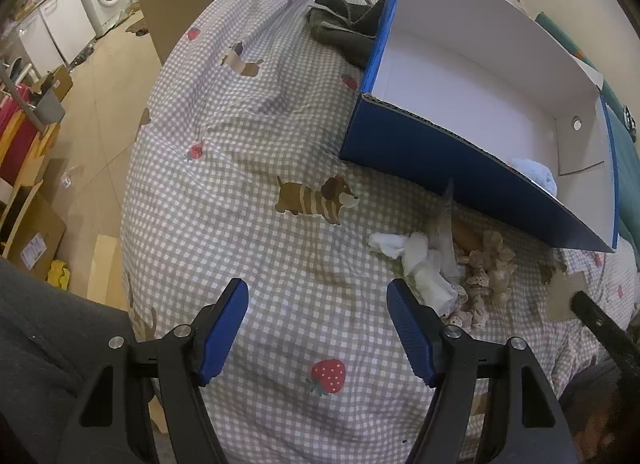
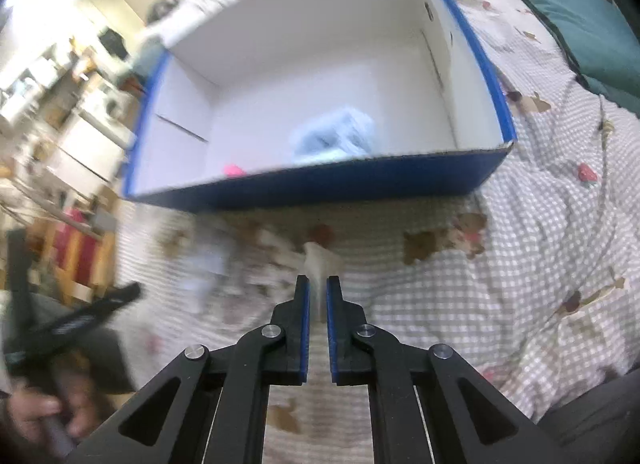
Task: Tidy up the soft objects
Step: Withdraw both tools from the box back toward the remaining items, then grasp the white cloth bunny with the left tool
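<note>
Bed covered by a gingham duvet (image 1: 248, 167) printed with dachshunds and strawberries. Blue cardboard box (image 1: 440, 151), white inside, sits upper right of the left wrist view; a pale blue cloth (image 2: 334, 137) lies on its floor near the front wall, a small pink item (image 2: 233, 170) beside it at left. Below the box's front wall, on the duvet: a crumpled white cloth (image 1: 424, 264), a beige lace scrunchie (image 1: 486, 276), and a grey strip standing upward between them. Dark towel (image 1: 344, 27) behind the box, top centre. Left gripper (image 1: 318, 300) hovers with fingers wide apart, nothing between them. Right gripper (image 2: 318, 284) has fingers narrowed onto a pale, blurred piece of cloth (image 2: 320, 264) at centre frame.
</note>
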Available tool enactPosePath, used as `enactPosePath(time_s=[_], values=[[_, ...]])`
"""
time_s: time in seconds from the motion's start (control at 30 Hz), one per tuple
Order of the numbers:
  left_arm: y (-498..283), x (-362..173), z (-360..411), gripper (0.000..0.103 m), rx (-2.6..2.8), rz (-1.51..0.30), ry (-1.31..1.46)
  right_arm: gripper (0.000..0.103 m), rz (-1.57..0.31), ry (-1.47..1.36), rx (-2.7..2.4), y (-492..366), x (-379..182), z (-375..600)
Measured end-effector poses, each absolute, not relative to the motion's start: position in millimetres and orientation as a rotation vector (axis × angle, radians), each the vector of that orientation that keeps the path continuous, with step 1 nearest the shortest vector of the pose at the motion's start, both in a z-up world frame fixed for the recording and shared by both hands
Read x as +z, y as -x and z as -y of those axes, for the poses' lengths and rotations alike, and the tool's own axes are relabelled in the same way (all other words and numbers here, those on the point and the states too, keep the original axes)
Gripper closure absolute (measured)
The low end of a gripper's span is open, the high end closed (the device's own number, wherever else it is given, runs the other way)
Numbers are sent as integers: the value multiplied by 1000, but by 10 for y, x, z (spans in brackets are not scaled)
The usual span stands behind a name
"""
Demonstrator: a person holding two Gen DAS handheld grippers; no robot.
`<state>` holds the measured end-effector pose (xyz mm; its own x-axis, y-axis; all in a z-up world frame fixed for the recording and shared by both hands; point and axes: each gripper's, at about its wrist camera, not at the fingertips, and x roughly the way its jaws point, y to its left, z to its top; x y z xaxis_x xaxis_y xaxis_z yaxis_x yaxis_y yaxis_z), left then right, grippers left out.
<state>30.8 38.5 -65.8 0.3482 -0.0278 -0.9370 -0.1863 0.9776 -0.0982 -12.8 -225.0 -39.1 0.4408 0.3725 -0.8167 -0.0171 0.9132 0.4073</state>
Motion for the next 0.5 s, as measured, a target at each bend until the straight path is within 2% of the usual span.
enactPosePath(time_s=[0.3, 0.4, 0.5], values=[[-326, -657, -434, 34, 136, -1196, 189, 94, -1058, -403, 275, 226, -288, 2376], [-341, -692, -381, 43, 103, -1206, 179, 94, -1057, -406, 280, 217, -300, 2257], [-396, -739, -245, 45, 41, -1222, 170, 94, -1064, -417, 281, 190, -320, 2252]])
